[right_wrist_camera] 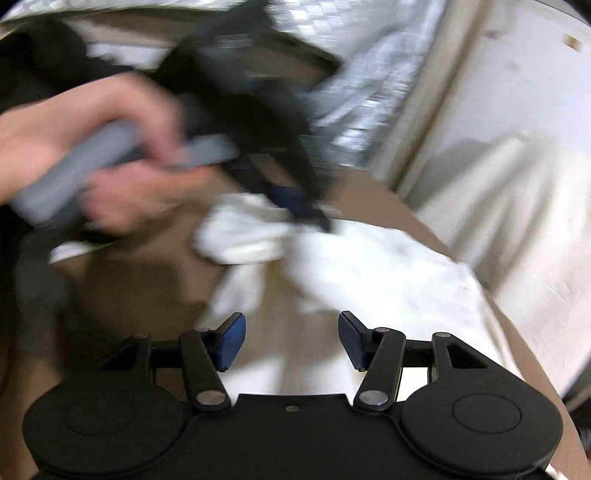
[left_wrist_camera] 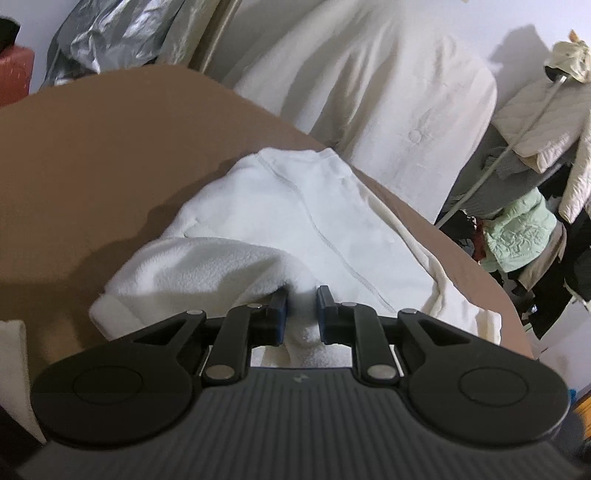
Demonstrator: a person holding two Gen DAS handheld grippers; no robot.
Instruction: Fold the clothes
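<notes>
Nearest in the left wrist view, left gripper (left_wrist_camera: 302, 314), jaws drawn close together and clamped on a bunched fold of white fleece garment (left_wrist_camera: 295, 229), the cloth pinched between the blue pads (left_wrist_camera: 281, 314) and lifted into a soft hump on the left side. Beyond that, the rest of the garment spread flat on the brown table (left_wrist_camera: 92, 147), a stitched seam running along its length, its far end close to the table's far edge. Behind the table, a large cream sheet (left_wrist_camera: 369, 92) draped over something bulky; to the left, a crumpled silver cover (left_wrist_camera: 118, 33); to the right, a pile of clothes (left_wrist_camera: 524, 229) — pale green, cream quilted and dark pieces heaped together. In the right wrist view, heavily blurred, right gripper (right_wrist_camera: 291, 339) nearest, jaws spread apart and empty, nothing pressed between the pads, hanging just above the near part of the white garment (right_wrist_camera: 369, 273). Farther in, on the left, a bare hand (right_wrist_camera: 110, 162) wrapped round a grey handle, bearing the left gripper (right_wrist_camera: 306, 210), its tip sunk into a raised wad of the white cloth. Beyond — the brown table (right_wrist_camera: 373, 192), the silver cover (right_wrist_camera: 369, 92) and the cream sheet (right_wrist_camera: 517, 166), all smeared.
</notes>
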